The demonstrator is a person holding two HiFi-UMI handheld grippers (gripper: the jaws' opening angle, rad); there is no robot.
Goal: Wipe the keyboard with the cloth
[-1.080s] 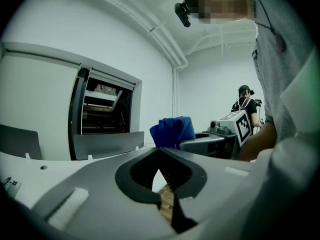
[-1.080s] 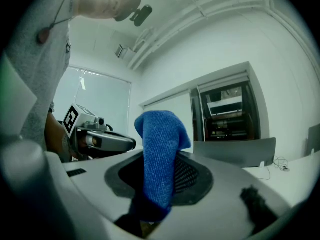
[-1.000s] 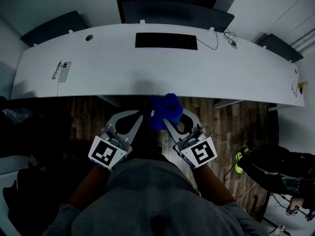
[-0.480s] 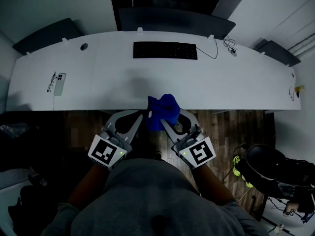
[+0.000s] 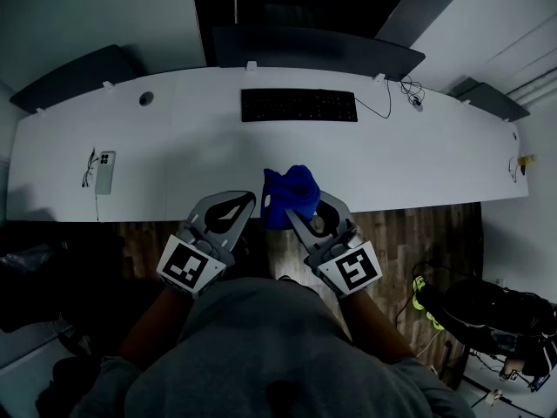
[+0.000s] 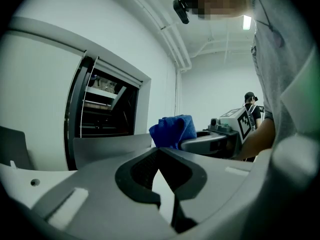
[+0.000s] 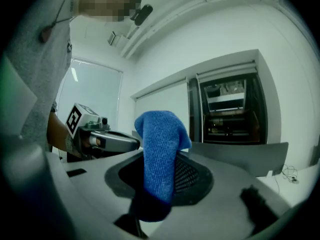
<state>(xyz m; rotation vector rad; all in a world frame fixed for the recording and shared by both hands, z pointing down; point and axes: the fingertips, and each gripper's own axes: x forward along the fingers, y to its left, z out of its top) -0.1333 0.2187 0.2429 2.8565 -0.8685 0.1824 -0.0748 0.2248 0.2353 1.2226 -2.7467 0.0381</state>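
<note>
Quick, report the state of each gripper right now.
Left gripper: shut, empty.
Right gripper: shut on the blue cloth.

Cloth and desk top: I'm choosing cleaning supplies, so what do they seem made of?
The cloth looks like blue microfibre or terry: fine ribbed, fuzzy weave. The desk top looks like white matte laminate, smooth, no grain visible; uncertain.

Blue cloth bunching upward, being pinched in right gripper, hanging over near desk edge. Black keyboard lying flat at far desk side, well apart from cloth.
</note>
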